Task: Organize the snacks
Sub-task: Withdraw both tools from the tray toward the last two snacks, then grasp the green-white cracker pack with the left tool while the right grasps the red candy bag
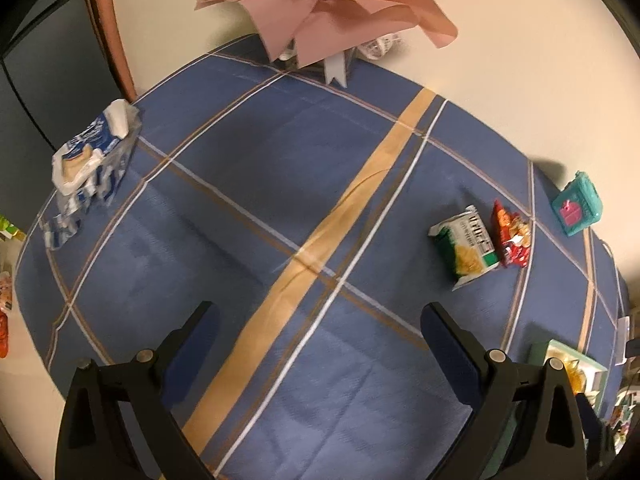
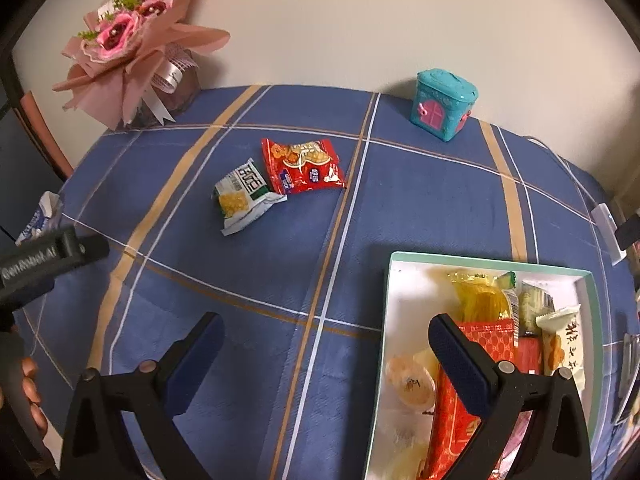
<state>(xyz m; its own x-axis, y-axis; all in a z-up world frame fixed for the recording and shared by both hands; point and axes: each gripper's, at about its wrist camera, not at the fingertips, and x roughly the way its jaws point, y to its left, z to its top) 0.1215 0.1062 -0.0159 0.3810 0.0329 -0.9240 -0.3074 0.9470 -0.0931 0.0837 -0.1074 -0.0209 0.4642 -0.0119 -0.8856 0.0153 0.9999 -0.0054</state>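
Two packets still out on the cloth

Both our grippers hang empty, left gripper (image 1: 320,332) and right gripper (image 2: 326,340) each with fingers spread wide above the blue checked tablecloth (image 2: 420,200). Under our right fingers sits the mint-rimmed box (image 2: 597,320), already full of snacks. Farther out, the green packet (image 2: 245,196) lies touching the red packet (image 2: 303,166), well apart from the box, near a teal toy house (image 2: 442,104)

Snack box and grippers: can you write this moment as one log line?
left gripper: open, empty | right gripper: open, empty | snack box: partly filled | green packet, red packet: loose on tablecloth
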